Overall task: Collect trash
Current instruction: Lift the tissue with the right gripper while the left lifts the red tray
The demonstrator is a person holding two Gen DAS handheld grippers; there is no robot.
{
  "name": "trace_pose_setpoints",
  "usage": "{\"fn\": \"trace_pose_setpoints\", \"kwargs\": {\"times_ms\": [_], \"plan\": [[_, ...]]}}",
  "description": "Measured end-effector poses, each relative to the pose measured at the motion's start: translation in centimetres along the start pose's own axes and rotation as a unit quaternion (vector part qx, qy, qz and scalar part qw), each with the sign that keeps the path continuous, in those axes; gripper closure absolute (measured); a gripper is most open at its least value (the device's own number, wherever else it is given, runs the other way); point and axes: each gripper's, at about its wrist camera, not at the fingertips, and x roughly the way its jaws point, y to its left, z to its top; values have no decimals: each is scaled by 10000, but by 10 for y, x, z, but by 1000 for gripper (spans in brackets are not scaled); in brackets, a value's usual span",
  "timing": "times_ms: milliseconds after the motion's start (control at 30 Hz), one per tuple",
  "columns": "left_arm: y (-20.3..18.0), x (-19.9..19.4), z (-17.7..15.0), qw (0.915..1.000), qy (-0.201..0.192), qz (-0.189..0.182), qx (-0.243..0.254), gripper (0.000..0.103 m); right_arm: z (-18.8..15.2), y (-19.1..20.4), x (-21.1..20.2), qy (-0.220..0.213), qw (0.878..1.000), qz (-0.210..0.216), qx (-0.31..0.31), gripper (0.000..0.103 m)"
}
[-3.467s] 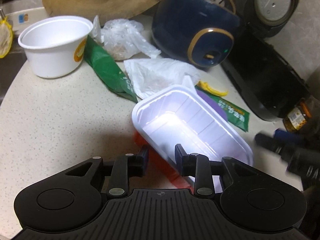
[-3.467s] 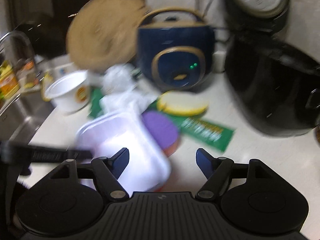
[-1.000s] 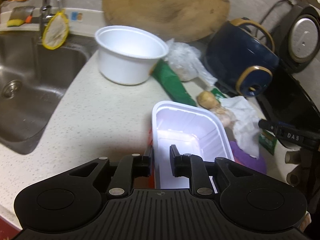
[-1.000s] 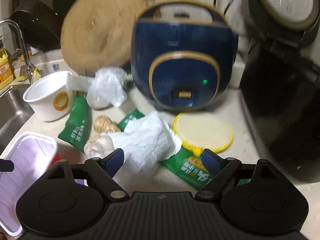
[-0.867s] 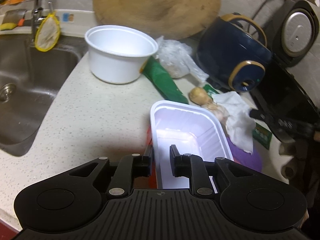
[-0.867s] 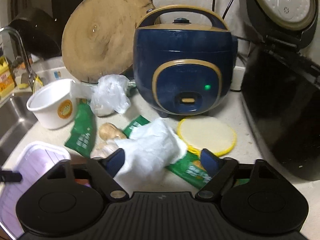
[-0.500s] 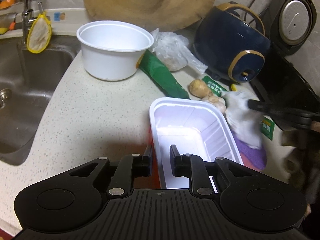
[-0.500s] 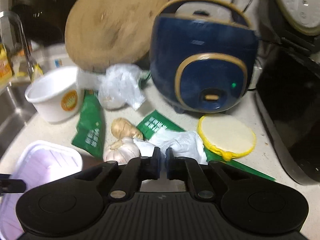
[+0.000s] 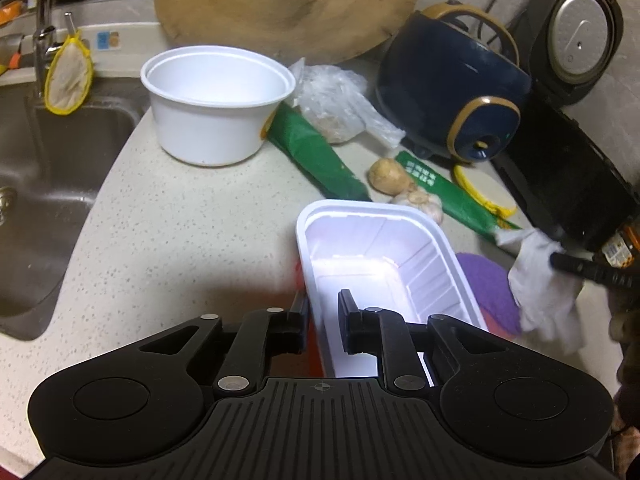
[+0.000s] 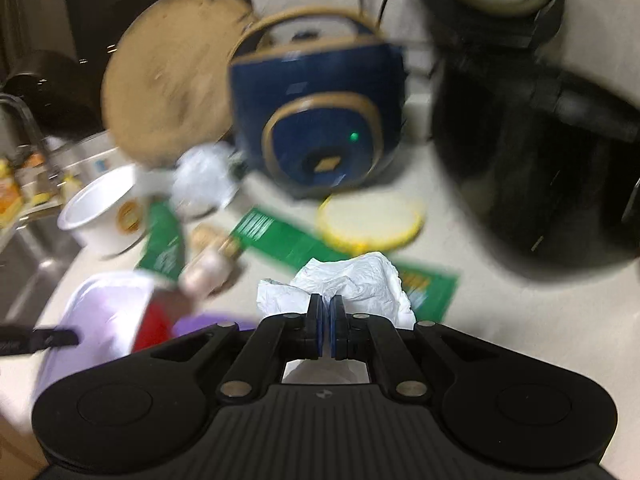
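The white plastic tray stands on the speckled table with nothing visible inside it. The left gripper has its fingers clenched on the tray's near wall, one inside and one outside. Behind it a white bowl stands upright, and as far as its inside shows, it holds nothing.

The right gripper has its fingers pressed nearly together, grasping a crumpled white paper napkin; in the left view the napkin hangs just right of the tray, over a purple disc.

Between bowl and tray lie a green wrapper, a clear plastic bag, a piece of ginger, and a garlic bulb just beside the tray's far corner. A second green wrapper and a yellow-rimmed lid lie before a blue rice cooker. A black appliance crowds the right side, and a round wooden board leans at the back.

The sink drops away on the left; bare table lies between it and the tray.
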Motion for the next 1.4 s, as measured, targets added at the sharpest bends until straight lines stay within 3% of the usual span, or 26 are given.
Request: {"fn": "trace_pose_setpoints", "kwargs": {"times_ms": [100, 133, 200, 233, 267, 500, 667, 733, 1100, 1400], "plan": [[-1, -2, -4, 9999, 68, 101, 58, 87, -9, 12, -1, 39, 9992, 266, -298, 97], [-1, -3, -5, 9999, 68, 134, 54, 87, -10, 16, -2, 2, 9987, 253, -431, 92], [0, -3, -7, 9998, 78, 167, 40, 87, -10, 23, -4, -123, 9978, 217, -614, 71], [-1, -3, -7, 9998, 80, 187, 39, 87, -9, 24, -5, -177, 9976, 209, -634, 54], [-2, -1, -7, 9997, 85, 209, 36, 87, -8, 24, -3, -187, 9977, 196, -621, 45], [-6, 18, -7, 9992, 211, 327, -39, 87, -14, 17, 27, 193, 9994, 28, -276, 47], [-9, 17, -9, 9992, 178, 360, 8, 87, -20, 17, 18, 209, 9993, 186, -243, 88], [-9, 14, -10, 9990, 164, 423, -33, 88, -20, 20, 13, 118, 9994, 134, -310, 95], [-1, -17, -19, 9992, -252, 242, -189, 90, -8, 41, -29, -401, 9978, 313, -423, 97], [17, -59, -38, 9981, -512, 129, -332, 90, -16, 77, -45, -431, 9954, 583, -630, 97]]}}
